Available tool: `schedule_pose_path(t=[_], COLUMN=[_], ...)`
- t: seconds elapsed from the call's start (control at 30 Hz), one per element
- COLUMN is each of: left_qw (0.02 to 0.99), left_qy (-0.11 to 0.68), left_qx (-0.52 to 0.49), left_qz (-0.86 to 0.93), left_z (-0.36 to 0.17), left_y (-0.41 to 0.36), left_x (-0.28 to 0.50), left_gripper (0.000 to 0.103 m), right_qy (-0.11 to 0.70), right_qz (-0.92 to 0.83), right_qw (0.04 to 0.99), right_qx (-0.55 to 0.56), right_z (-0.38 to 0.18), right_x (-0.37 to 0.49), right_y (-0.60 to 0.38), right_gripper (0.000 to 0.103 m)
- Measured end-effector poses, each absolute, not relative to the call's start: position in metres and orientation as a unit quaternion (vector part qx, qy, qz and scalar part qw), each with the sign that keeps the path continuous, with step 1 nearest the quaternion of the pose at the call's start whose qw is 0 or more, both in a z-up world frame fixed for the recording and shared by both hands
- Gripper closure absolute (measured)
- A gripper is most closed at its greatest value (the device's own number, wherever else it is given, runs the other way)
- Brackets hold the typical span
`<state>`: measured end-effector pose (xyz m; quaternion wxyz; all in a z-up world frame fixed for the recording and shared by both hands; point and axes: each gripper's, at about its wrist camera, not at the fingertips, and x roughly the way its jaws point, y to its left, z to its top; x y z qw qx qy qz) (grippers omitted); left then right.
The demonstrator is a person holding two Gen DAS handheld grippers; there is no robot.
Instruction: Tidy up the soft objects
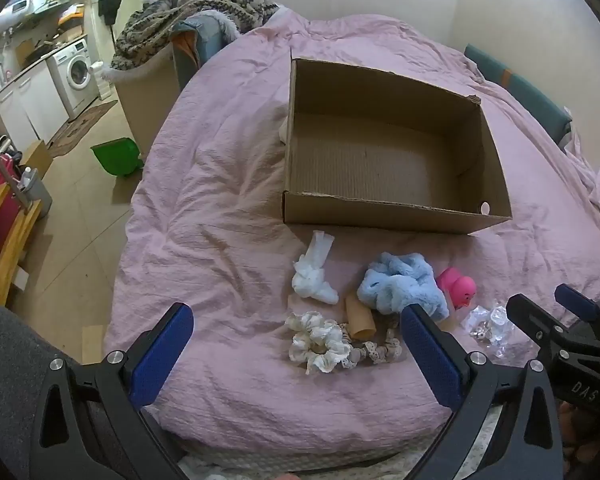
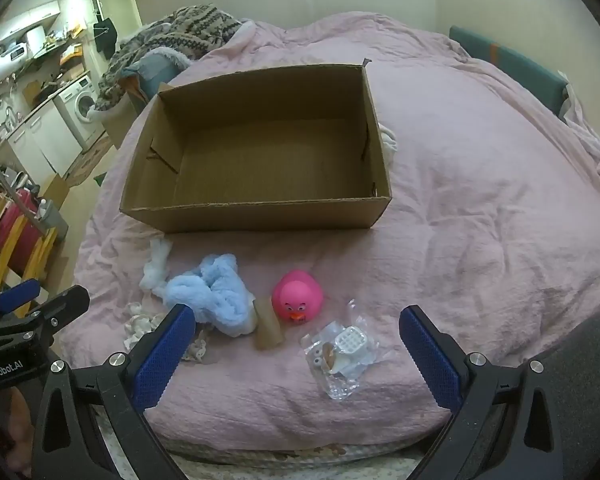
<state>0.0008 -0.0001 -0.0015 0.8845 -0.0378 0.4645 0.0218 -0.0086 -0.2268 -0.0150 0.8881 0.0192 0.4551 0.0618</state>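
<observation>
The left hand-held gripper [image 1: 296, 354] hangs above the near edge of the bed [image 1: 220, 208] with its blue-padded jaws spread as wide as they go, and nothing sits between the pads. Framed in the gap between its fingers, lying on the pink cover, is a cream scrunchie [image 1: 318, 340], with a patterned lace scrunchie [image 1: 376, 350] touching its right side. The gripper touches neither.

The right hand-held gripper [image 2: 296, 354] is likewise fully open and empty, tilted down toward the bed. In the gap between its fingers lies a clear plastic bag of small white parts [image 2: 346, 354], not in contact with the pads.

The soft things lie in a loose cluster on the cover, in front of the open cardboard box [image 1: 388, 210], which is empty. A fluffy blue piece [image 1: 400, 284] is in the middle, with a knotted white cloth [image 1: 314, 274] to its left, nearer the box's front wall. A cardboard tube [image 1: 360, 318] lies at the blue piece's near edge, and a pink rubber duck [image 2: 298, 296] sits just to its right, beside the tube in the right wrist view. Each gripper shows at the edge of the other's view, well apart from the cluster.
</observation>
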Motion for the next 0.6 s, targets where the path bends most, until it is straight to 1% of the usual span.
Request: schedule_pose_path(t=[0.6], left_qw=[0.880], left_qy=[0.472], left_qx=[-0.042], left_qz=[0.023], left_z=[-0.0074], left_y=[0.0045], left_x=[-0.0011], left_gripper=[0.000], right_qy=[0.456], right_qz=[0.063], right_qw=[0.887], right_qx=[0.022], right_z=[-0.0148], right_x=[-0.0081], right_y=[-0.2286], right_gripper=[0.000])
